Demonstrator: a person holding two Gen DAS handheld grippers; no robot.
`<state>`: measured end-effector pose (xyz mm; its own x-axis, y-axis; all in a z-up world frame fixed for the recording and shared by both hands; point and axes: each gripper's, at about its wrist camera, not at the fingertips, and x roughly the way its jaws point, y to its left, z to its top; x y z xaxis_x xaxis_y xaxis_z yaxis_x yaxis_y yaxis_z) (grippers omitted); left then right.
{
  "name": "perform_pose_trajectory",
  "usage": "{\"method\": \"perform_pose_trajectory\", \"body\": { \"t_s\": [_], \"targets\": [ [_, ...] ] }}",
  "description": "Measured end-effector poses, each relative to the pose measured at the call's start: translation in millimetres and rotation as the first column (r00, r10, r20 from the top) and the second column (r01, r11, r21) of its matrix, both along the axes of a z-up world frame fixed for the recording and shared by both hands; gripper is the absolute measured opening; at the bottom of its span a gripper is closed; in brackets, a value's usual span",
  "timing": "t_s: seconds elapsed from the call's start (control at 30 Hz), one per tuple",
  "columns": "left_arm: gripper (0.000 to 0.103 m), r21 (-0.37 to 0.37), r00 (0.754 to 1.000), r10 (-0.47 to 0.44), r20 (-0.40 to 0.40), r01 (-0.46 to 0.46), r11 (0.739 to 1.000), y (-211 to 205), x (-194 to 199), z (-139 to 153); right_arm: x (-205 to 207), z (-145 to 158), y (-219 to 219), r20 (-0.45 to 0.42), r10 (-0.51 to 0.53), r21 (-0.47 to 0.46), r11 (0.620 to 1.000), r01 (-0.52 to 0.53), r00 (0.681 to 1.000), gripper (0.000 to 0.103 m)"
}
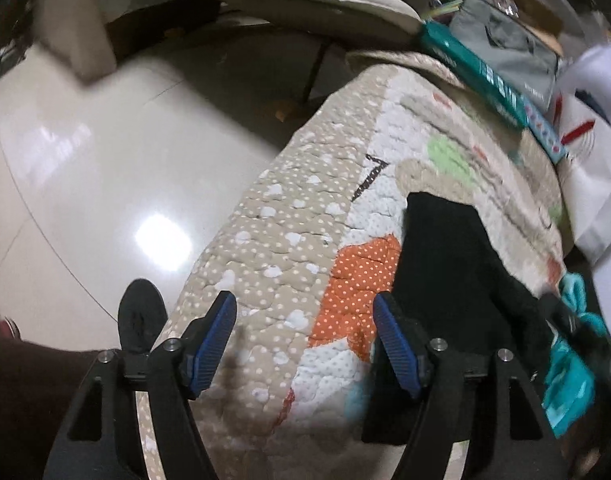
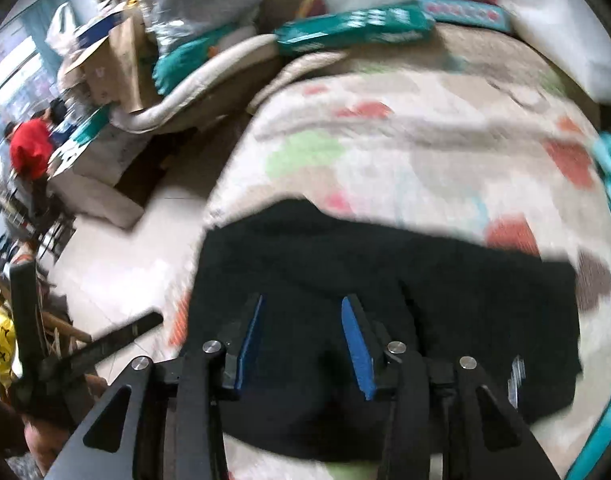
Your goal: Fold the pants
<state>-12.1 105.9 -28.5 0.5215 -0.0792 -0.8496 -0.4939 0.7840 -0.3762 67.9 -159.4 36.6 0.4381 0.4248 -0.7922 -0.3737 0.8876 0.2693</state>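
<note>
Black pants (image 2: 385, 264) lie folded in a flat, wide block on a patterned quilt (image 2: 405, 140). My right gripper (image 2: 303, 299) hovers over their near half, open, blue pads apart with only the flat cloth below them. In the left wrist view the pants (image 1: 445, 260) lie right of my left gripper (image 1: 303, 298). That gripper is wide open above the quilt (image 1: 285, 220) near its left edge, with nothing between its fingers. Its right finger (image 1: 397, 344) stands at the pants' left border.
The quilt drops off on the left to a glossy tiled floor (image 1: 85, 160). A teal box (image 2: 353, 28) and bags line the far edge. Teal cloth (image 1: 569, 380) lies at the right. Cardboard boxes (image 2: 113, 64) and a person in red (image 2: 29, 148) are far left.
</note>
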Motion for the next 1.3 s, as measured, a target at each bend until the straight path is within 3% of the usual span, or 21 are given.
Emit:
{"method": "perform_pose_trajectory", "body": {
  "t_s": [0.03, 0.07, 0.17, 0.3, 0.37, 0.43, 0.5, 0.57, 0.67, 0.77, 0.8, 0.83, 0.87, 1.03, 1.1, 1.2, 1.27, 1.3],
  "targets": [
    [0.071, -0.016, 1.0, 0.008, 0.011, -0.008, 1.0, 0.0, -3.7, 0.7, 9.3, 3.2, 12.7, 0.0, 0.046, -0.014, 0.999, -0.046, 0.999, 0.059],
    [0.071, -0.038, 1.0, 0.008, 0.03, -0.007, 0.999, -2.5, -7.7, 1.2, 20.4, 4.6, 29.0, -0.005, 0.097, -0.044, 0.994, -0.097, 0.995, 0.061],
    [0.071, -0.043, 0.997, -0.065, 0.042, 0.066, 0.997, -22.1, -6.5, 0.1, 46.6, -1.9, 73.7, -0.051, 0.221, -0.111, 0.968, -0.226, 0.974, 0.063],
    [0.071, 0.02, 0.981, -0.193, -0.019, 0.193, 0.981, -61.0, 1.2, -11.0, 57.4, -26.7, 123.9, -0.126, 0.361, -0.254, 0.889, -0.382, 0.924, 0.061],
    [0.053, 0.085, 0.967, -0.25, -0.054, 0.254, 0.963, -72.5, 5.8, -11.5, 56.9, -40.9, 141.2, -0.194, 0.424, -0.301, 0.832, -0.465, 0.885, 0.022],
    [0.019, 0.109, 0.948, -0.313, -0.055, 0.317, 0.942, -76.8, 8.1, -4.7, 50.0, -46.2, 155.2, -0.22, 0.468, -0.341, 0.785, -0.517, 0.856, 0.016],
    [0.01, 0.155, 0.95, -0.305, -0.072, 0.312, 0.937, -73.6, 5.2, 0.2, 49.6, -44.0, 162.7, -0.23, 0.477, -0.324, 0.785, -0.529, 0.848, 0.015],
    [0.006, 0.149, 0.957, -0.276, -0.086, 0.286, 0.947, -63.2, 2.2, 1.3, 53.0, -40.9, 172.2, -0.231, 0.477, -0.273, 0.805, -0.527, 0.848, 0.015],
    [0.006, 0.142, 0.974, -0.18, -0.139, 0.2, 0.969, -39.6, -1.3, -6.9, 54.3, -49.3, 189.8, -0.225, 0.466, -0.298, 0.803, -0.516, 0.856, 0.02],
    [0.01, 0.041, 0.975, -0.134, -0.176, 0.143, 0.989, -24.6, -3.8, -19.2, 61.1, -61.7, 193.3, -0.238, 0.435, -0.293, 0.82, -0.491, 0.869, 0.033],
    [0.017, 0.018, 0.977, -0.131, -0.168, 0.136, 0.991, -22.8, -4.3, -18.7, 61.2, -57.3, 190.4, -0.229, 0.44, -0.276, 0.826, -0.492, 0.868, 0.037],
    [0.029, 0.006, 0.98, -0.129, -0.149, 0.131, 0.991, -22.5, -5.6, -15.4, 59.5, -48.9, 186.6, -0.21, 0.443, -0.27, 0.831, -0.487, 0.872, 0.045],
    [0.035, 0.011, 0.985, -0.124, -0.123, 0.127, 0.992, -22.5, -7.5, -10.2, 57.3, -36.2, 177.0, -0.177, 0.439, -0.262, 0.842, -0.472, 0.881, 0.053],
    [0.045, 0.091, 0.996, -0.092, -0.008, 0.092, 0.992, -28.9, -11.6, 12.6, 41.5, 30.8, 74.8, 0.022, 0.237, -0.177, 0.957, -0.229, 0.971, 0.055],
    [0.047, 0.123, 0.994, -0.112, -0.005, 0.111, 0.986, -34.8, -3.8, 10.5, 30.1, 36.5, 41.5, 0.04, 0.164, -0.126, 0.979, -0.158, 0.986, 0.055],
    [0.048, 0.221, 0.977, -0.191, -0.091, 0.207, 0.953, -60.3, 11.3, -5.0, 7.5, 12.9, -1.3, -0.028, 0.066, -0.002, 0.998, -0.066, 0.997, 0.055],
    [0.052, 0.282, 0.973, -0.205, -0.11, 0.229, 0.932, -66.3, 10.9, -9.6, -0.4, -11.7, -12.0, -0.08, 0.016, 0.005, 1.0, -0.016, 0.997, 0.054],
    [0.06, 0.309, 0.974, -0.2, -0.105, 0.223, 0.924, -66.1, 8.6, -9.3, -6.4, -27.2, -17.4, -0.109, -0.025, -0.022, 0.999, 0.023, 0.994, 0.054]
  ]
}}
